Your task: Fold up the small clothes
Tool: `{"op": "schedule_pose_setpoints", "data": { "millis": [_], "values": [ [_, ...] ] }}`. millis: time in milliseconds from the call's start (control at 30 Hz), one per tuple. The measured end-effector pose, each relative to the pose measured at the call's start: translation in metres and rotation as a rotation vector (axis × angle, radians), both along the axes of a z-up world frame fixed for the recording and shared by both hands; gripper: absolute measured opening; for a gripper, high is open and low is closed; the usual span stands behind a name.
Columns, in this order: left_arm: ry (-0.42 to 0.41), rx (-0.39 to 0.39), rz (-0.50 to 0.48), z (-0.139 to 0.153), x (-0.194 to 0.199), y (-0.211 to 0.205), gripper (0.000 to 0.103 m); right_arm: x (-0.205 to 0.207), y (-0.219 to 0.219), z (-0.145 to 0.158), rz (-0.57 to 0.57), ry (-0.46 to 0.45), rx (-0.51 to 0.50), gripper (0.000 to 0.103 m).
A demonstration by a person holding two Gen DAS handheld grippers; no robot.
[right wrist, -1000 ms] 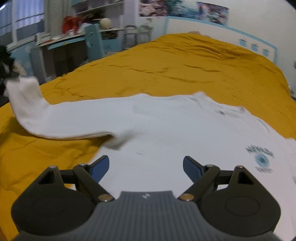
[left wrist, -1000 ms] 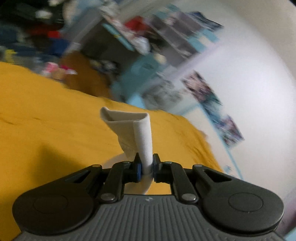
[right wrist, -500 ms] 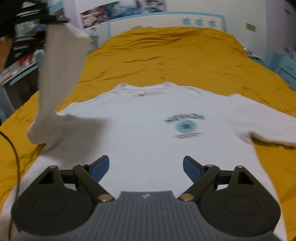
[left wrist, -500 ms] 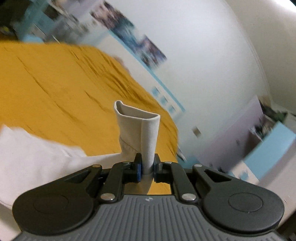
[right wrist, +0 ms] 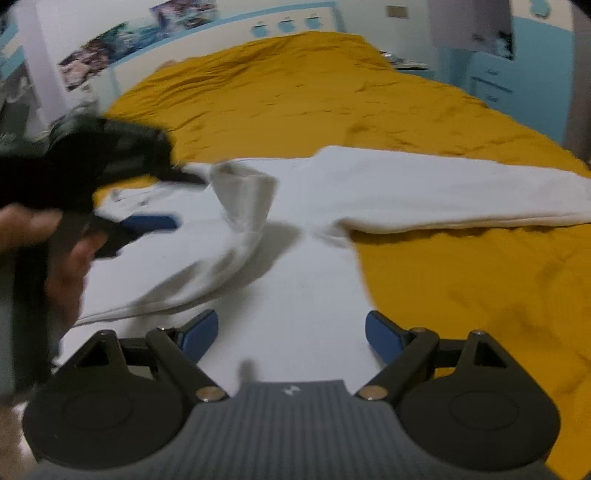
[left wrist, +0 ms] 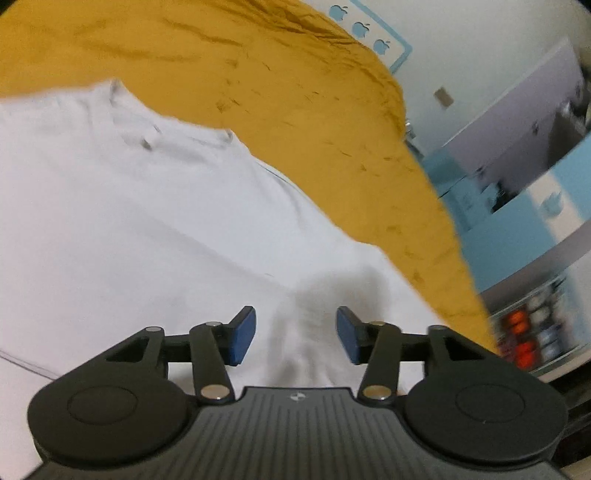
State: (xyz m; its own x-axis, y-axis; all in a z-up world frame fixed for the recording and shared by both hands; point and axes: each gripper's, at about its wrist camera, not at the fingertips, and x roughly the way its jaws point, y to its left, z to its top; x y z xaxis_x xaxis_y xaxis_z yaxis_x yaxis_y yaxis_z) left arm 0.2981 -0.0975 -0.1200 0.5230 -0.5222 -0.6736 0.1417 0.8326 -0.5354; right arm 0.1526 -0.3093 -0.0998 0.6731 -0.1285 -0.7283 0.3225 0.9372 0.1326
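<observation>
Soft matt white cloth shirt (right wrist: 303, 295) on wrinkled mustard fabric bedspread (right wrist: 461, 295)

You have a wide bed under a mustard-yellow, creased cotton bedspread (right wrist: 424, 122), which runs from the near edge to the far headboard end and fills most of both views. Behind its far edge you see a white headboard panel with a light-blue border and small blue apple shapes (right wrist: 286, 25); the same apples show at the top of the left wrist view (left wrist: 360, 27). On the white wall by the bed's far left corner hangs a row of blurred colourful posters (right wrist: 110, 51). Past the bed's far right corner stands a light-blue cabinet with drawers (right wrist: 517, 85). Beside the bed's right edge, in the left wrist view, blurred shelves hold red and white items (left wrist: 532, 332).
</observation>
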Motion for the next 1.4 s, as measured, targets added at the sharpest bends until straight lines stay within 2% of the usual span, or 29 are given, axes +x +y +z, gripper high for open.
{"op": "schedule_pose_setpoints", "data": {
  "millis": [67, 100, 167, 233, 267, 300, 367, 400, 500, 567, 667, 800, 867, 933, 967, 1000, 1033, 1067, 1100, 1167, 1267, 1333, 1400],
  "values": [
    [-0.049, 0.065, -0.009, 0.016, -0.004, 0.01, 0.091, 0.008, -0.003, 0.001, -0.007, 0.055, -0.009, 0.083],
    [-0.071, 0.106, 0.007, 0.026, -0.007, 0.013, 0.094, 0.015, -0.005, 0.003, 0.02, 0.093, 0.029, 0.083],
    [-0.116, 0.202, 0.055, 0.045, -0.018, 0.031, 0.094, 0.019, -0.009, 0.006, 0.028, 0.062, 0.104, 0.083],
    [-0.148, 0.226, 0.124, 0.05, -0.038, 0.06, 0.094, 0.012, -0.016, 0.012, -0.011, -0.06, 0.173, 0.083],
    [-0.142, 0.23, 0.151, 0.053, -0.044, 0.071, 0.096, 0.011, -0.022, 0.013, -0.027, -0.115, 0.221, 0.083],
    [-0.094, 0.242, 0.16, 0.048, -0.051, 0.091, 0.096, 0.01, -0.029, 0.012, -0.049, -0.147, 0.276, 0.083],
    [0.013, 0.275, 0.104, 0.037, -0.055, 0.122, 0.096, 0.019, -0.039, 0.006, -0.081, -0.127, 0.366, 0.083],
    [0.033, 0.293, 0.108, 0.03, -0.058, 0.135, 0.096, 0.029, -0.038, 0.003, -0.08, -0.096, 0.392, 0.082],
    [-0.042, 0.374, 0.24, 0.023, -0.076, 0.167, 0.096, 0.051, -0.041, -0.006, -0.067, -0.088, 0.403, 0.062],
    [-0.069, 0.426, 0.223, 0.02, -0.081, 0.178, 0.096, 0.065, -0.045, -0.016, -0.086, -0.087, 0.441, 0.061],
    [0.017, 0.423, 0.219, 0.015, -0.08, 0.189, 0.096, 0.079, -0.055, -0.04, -0.129, -0.037, 0.543, 0.061],
    [0.008, 0.387, 0.165, 0.007, -0.083, 0.192, 0.096, 0.09, -0.062, -0.063, -0.231, -0.063, 0.633, 0.06],
    [-0.013, 0.35, 0.161, 0.004, -0.079, 0.192, 0.096, 0.095, -0.063, -0.067, -0.268, -0.077, 0.637, 0.06],
    [-0.078, 0.297, 0.178, 0.006, -0.083, 0.195, 0.096, 0.1, -0.06, -0.068, -0.284, -0.117, 0.624, 0.061],
    [-0.1, 0.295, 0.17, 0.006, -0.08, 0.192, 0.096, 0.104, -0.059, -0.07, -0.283, -0.12, 0.624, 0.061],
    [-0.106, 0.305, 0.166, 0.007, -0.078, 0.191, 0.096, 0.108, -0.057, -0.07, -0.28, -0.119, 0.62, 0.051],
    [-0.103, 0.319, 0.159, 0.006, -0.074, 0.188, 0.096, 0.11, -0.056, -0.07, -0.283, -0.119, 0.61, 0.032],
    [-0.097, 0.324, 0.153, 0.005, -0.07, 0.185, 0.096, 0.108, -0.055, -0.069, -0.288, -0.122, 0.599, 0.021],
    [-0.094, 0.327, 0.149, 0.003, -0.067, 0.183, 0.096, 0.108, -0.054, -0.065, -0.293, -0.126, 0.586, 0.003],
    [-0.103, 0.344, 0.153, 0.002, -0.062, 0.18, 0.096, 0.103, -0.054, -0.056, -0.285, -0.157, 0.562, 0.002],
    [-0.109, 0.415, 0.145, 0.006, -0.063, 0.173, 0.096, 0.09, -0.056, -0.04, -0.292, -0.203, 0.497, 0.002],
    [-0.106, 0.414, 0.158, 0.004, -0.063, 0.172, 0.096, 0.089, -0.059, -0.043, -0.272, -0.166, 0.495, 0.002],
    [-0.11, 0.37, 0.174, 0.002, -0.059, 0.174, 0.096, 0.093, -0.058, -0.052, -0.282, -0.114, 0.479, 0.002]
  ]
}}
